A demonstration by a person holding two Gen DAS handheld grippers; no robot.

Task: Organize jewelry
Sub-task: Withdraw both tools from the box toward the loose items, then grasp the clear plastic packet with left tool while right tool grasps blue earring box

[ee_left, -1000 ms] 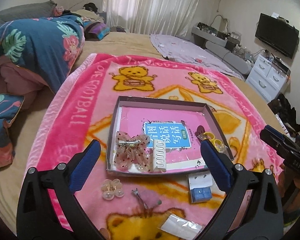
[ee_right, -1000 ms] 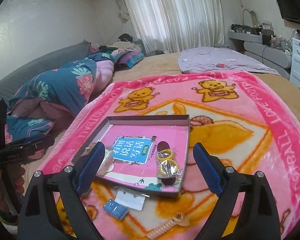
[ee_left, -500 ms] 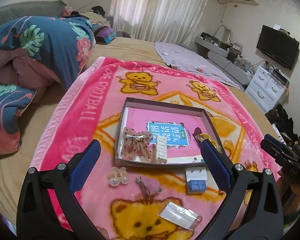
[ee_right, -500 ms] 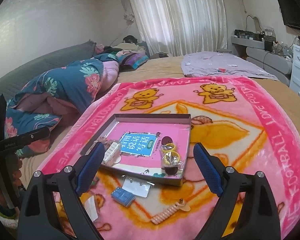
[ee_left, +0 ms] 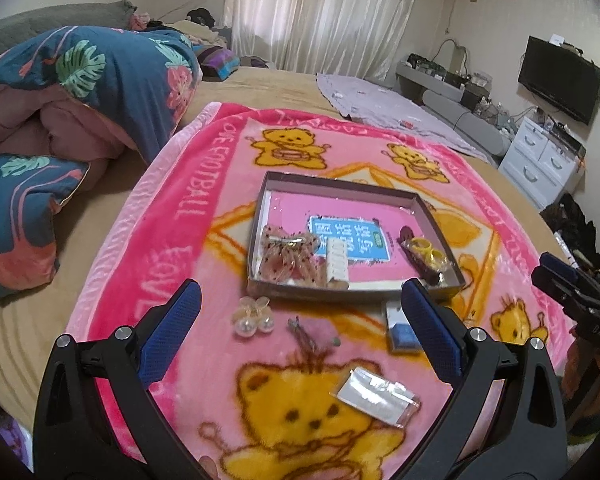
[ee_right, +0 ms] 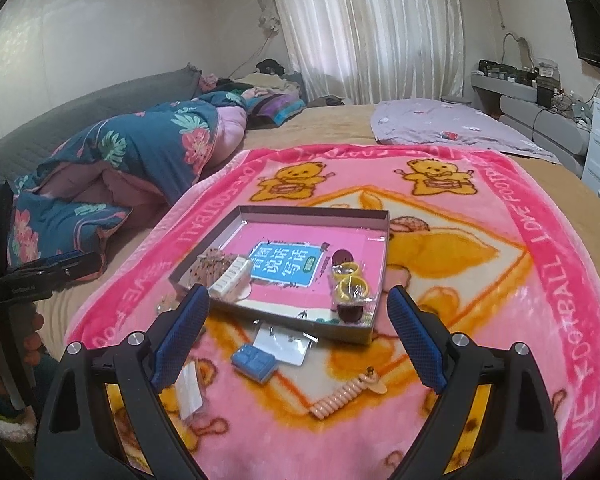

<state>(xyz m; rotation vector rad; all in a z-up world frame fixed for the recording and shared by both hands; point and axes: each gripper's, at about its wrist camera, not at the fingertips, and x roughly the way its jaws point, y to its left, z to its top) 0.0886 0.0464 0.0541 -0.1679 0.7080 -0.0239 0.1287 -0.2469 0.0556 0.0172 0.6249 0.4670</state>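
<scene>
A shallow grey box lid [ee_left: 340, 186] [ee_right: 316, 210] lies on the pink bear blanket [ee_left: 204, 208]. Inside it are a pink dotted bow clip [ee_left: 286, 256], a white claw clip [ee_left: 337, 264] [ee_right: 232, 276] and bagged yellow rings [ee_left: 426, 254] [ee_right: 350, 284]. In front of the lid lie a pearl flower clip [ee_left: 253, 318], a thin hairpin [ee_left: 306, 332], a blue box on a white card [ee_left: 402, 334] [ee_right: 254, 362], a clear packet [ee_left: 374, 396] and a peach spiral hair tie [ee_right: 346, 394]. My left gripper [ee_left: 300, 336] and right gripper [ee_right: 296, 340] hover open above these loose pieces, holding nothing.
A folded floral quilt [ee_left: 72, 92] is heaped to the left of the blanket. A lilac sheet [ee_right: 452, 128] lies at the far right of the bed. White drawers [ee_left: 540, 160] and a TV [ee_left: 560, 76] stand against the right wall.
Both grippers have drawn back from the box lid, so it looks smaller and more of the loose items in front of it show. Both stay open and empty.
</scene>
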